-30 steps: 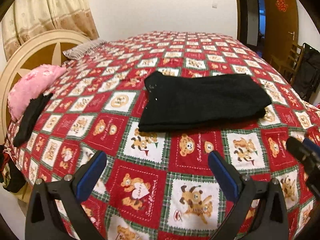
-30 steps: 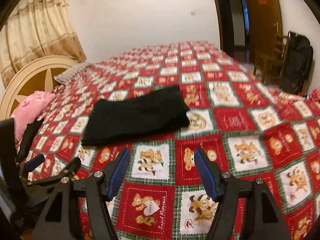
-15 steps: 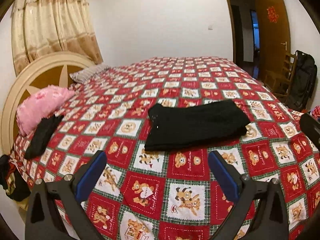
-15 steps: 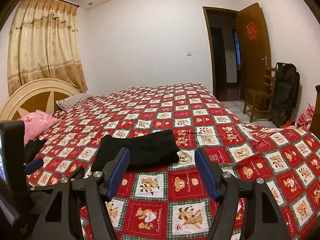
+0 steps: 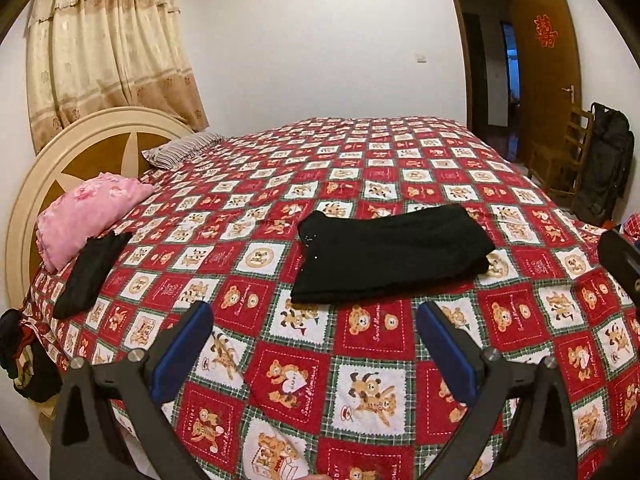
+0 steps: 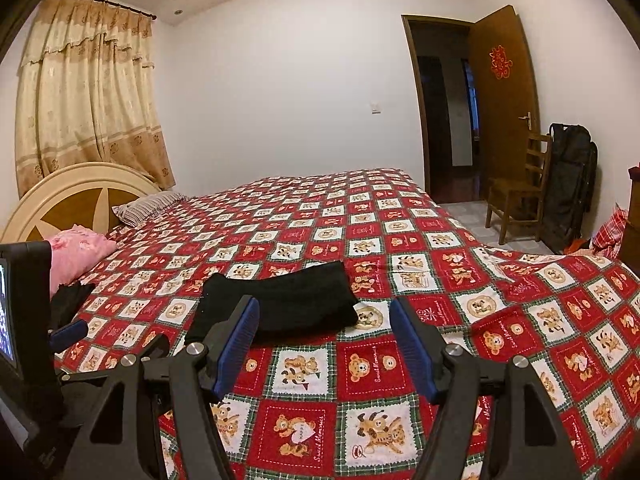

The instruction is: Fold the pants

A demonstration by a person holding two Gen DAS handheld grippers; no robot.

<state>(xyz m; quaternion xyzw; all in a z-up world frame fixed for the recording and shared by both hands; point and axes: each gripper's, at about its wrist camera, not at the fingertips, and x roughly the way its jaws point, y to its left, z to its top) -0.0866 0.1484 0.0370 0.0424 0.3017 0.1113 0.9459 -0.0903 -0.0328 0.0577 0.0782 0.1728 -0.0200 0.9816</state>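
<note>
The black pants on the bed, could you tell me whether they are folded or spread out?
Folded: the black pants lie as one compact layered rectangle on the bedspread, no legs spread out.

White walls point(image 6: 280, 80) enclosed the bed point(image 5: 400, 152); beige curtains point(image 6: 88, 92) hung far left, an open wooden door point(image 6: 504, 96) and chair point(image 6: 516, 196) stood right.

Black pants point(image 5: 390, 256), folded flat, lying on bedspread point(image 5: 360, 360)
</note>
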